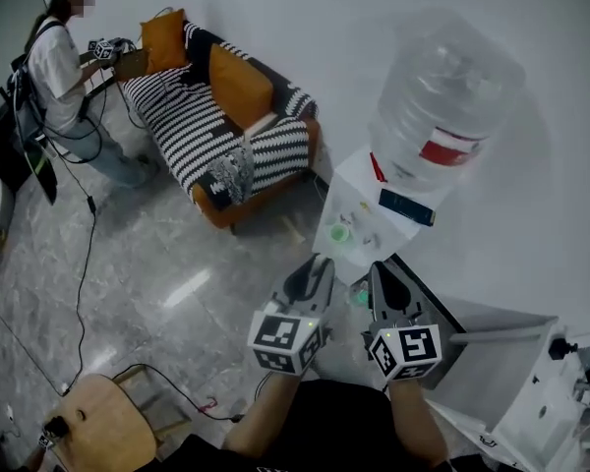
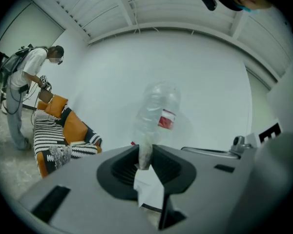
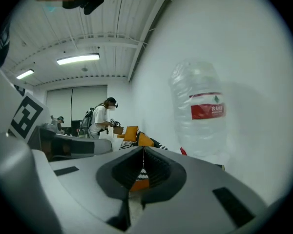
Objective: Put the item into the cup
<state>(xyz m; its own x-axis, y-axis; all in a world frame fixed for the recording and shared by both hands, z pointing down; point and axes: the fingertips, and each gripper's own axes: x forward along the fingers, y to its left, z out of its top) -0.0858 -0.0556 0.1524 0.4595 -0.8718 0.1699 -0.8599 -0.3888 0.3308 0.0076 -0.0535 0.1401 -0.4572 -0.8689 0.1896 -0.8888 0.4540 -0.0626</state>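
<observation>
A white water dispenser [image 1: 366,187] carries a big clear bottle [image 1: 442,101] with a red label. On its ledge stands a small green cup [image 1: 340,233] beside a few tiny items too small to name. A greenish blur [image 1: 359,296] shows between my grippers. My left gripper [image 1: 320,262] points at the dispenser from just below it; its jaws stand slightly apart, and the bottle [image 2: 156,113] shows through the gap at the left gripper [image 2: 145,152]. My right gripper [image 1: 382,268] is alongside, and in the right gripper view the right gripper [image 3: 143,150] has its jaws touching, nothing held.
A striped sofa [image 1: 226,116] with orange cushions stands at the back left. A person [image 1: 64,67] holding grippers is beside it. A wooden stool [image 1: 98,426] and floor cables lie at the lower left. White equipment [image 1: 541,391] stands close on the right.
</observation>
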